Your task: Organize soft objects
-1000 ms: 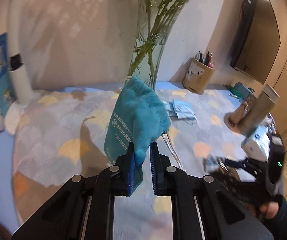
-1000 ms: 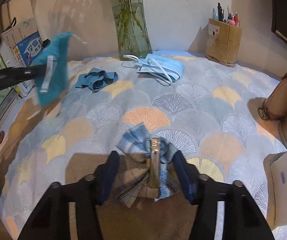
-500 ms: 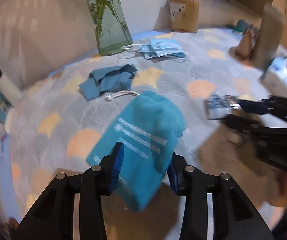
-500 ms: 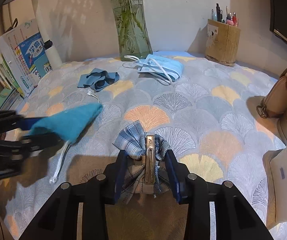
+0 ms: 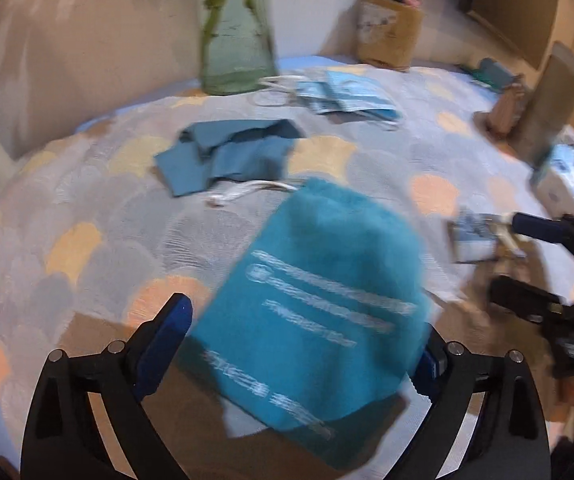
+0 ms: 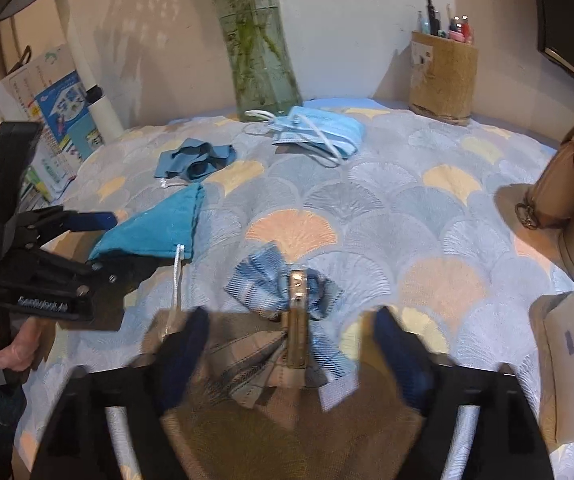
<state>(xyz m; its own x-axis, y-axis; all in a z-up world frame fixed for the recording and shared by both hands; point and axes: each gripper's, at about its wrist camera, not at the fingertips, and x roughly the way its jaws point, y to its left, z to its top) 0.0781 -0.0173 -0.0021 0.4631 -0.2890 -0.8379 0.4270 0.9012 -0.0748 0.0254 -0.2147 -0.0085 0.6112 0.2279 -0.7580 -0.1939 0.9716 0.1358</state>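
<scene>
A teal drawstring pouch (image 5: 315, 312) with white print lies blurred between the wide jaws of my left gripper (image 5: 299, 344). The jaws are opening and the pads do not press on it. In the right wrist view the pouch (image 6: 159, 228) rests at the tip of the left gripper (image 6: 103, 244), its white cord hanging down. A blue plaid bow with a metal clip (image 6: 287, 320) lies loose between the jaws of my right gripper (image 6: 291, 348), which are opening too. The left wrist view shows the bow (image 5: 471, 236) in front of the right gripper (image 5: 515, 260).
A brown burlap surface (image 6: 287, 432) lies under both grippers on the patterned tablecloth (image 6: 367, 200). Further back are a dark blue cloth (image 6: 195, 160), pale blue face masks (image 6: 319, 132), a glass vase (image 6: 263, 64) and a pen holder (image 6: 443, 76). Books (image 6: 47, 120) stand left, a brown bag (image 6: 563, 184) right.
My left gripper came down over the table and went from pinching the teal pouch to wide open. My right gripper let go of the plaid bow and spread its jaws.
</scene>
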